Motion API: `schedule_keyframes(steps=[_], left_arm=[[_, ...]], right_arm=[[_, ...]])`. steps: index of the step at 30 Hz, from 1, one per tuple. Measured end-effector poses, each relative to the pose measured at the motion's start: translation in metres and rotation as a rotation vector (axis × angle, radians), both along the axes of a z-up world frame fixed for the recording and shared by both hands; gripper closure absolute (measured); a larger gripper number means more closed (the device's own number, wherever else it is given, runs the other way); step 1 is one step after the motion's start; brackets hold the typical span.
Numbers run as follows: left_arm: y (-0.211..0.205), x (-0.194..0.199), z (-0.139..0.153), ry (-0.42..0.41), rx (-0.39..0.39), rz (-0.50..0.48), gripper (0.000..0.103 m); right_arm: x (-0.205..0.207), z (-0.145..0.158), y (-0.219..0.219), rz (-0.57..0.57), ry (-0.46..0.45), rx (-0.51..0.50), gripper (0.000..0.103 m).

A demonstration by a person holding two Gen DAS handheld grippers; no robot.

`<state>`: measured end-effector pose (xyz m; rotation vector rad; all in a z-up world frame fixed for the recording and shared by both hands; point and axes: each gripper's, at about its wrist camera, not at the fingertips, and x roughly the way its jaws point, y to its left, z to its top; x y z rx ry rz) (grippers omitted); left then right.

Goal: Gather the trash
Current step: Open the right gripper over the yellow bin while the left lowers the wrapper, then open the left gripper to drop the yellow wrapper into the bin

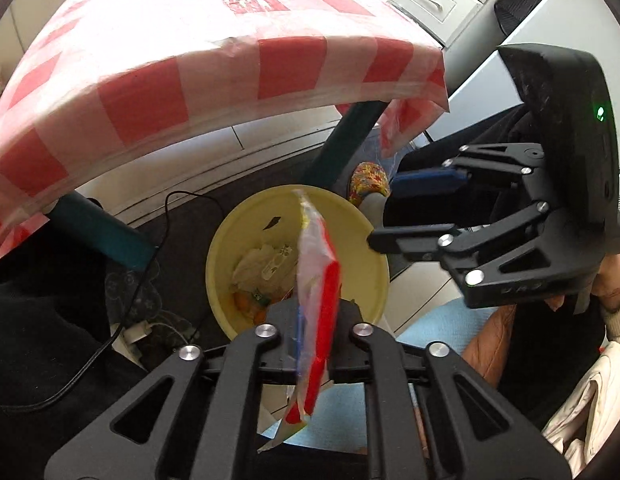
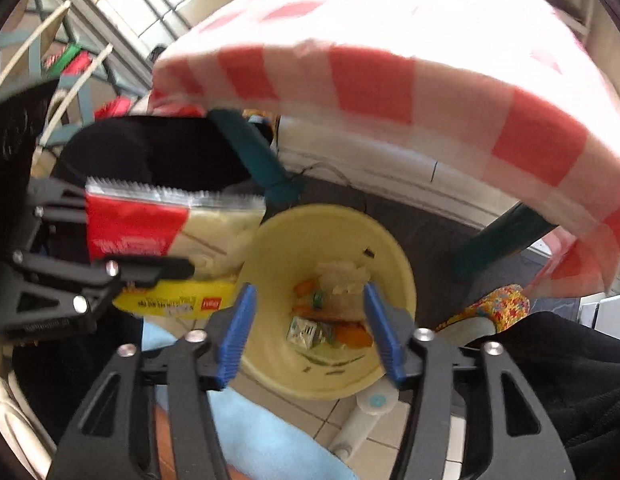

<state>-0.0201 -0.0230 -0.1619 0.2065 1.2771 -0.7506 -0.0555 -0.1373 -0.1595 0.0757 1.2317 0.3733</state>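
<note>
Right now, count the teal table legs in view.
2: one teal table leg behind the held snack wrapper, the other right of the yellow bin. Further legs may be hidden.

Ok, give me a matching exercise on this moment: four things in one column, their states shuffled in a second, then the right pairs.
Things:
1. left gripper
2. right gripper
3. yellow bin
4. checked tablecloth

States:
A. open, holding nothing
B. draped over the table edge
C. on the floor with scraps inside
D. shut on the snack wrapper

Pairs: 1-D, 2-A, 3-C, 4-B
</note>
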Motion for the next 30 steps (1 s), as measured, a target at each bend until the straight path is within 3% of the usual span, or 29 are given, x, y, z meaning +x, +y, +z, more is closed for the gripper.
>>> schedule_keyframes(steps=[4,11,19,23,27,30], left_arm=[[0.003,0.003,0.007,-0.02,-0.021,0.014,0.08],[-0.007,-0.002,-0.001,0.01,0.012,-0.061,0.075],[-0.008,0.001,0.0,-0.001,0.019,-0.049,0.044],[-0.008,-0.001,-0.001,0.076,-0.036,-0.086,0.043],[-0.015,-0.007,-0.011,0.144,0.022,-0.126,0.027],[-0.016,-0.007,-0.014,0.146,0.041,-0.107,0.025]], right_arm=[[0.002,0.007,-0.01,-0.065,-0.047,0.011,0.035],[0.005,0.013,-0.022,-0.144,-0.115,0.031,0.034],[0.006,0.025,-0.026,-0.192,-0.19,0.045,0.03],[0.006,0.028,-0.028,-0.205,-0.204,0.044,0.028],[0.006,0.028,-0.031,-0.215,-0.208,0.046,0.027],[0.005,0.03,-0.032,-0.217,-0.216,0.045,0.027]])
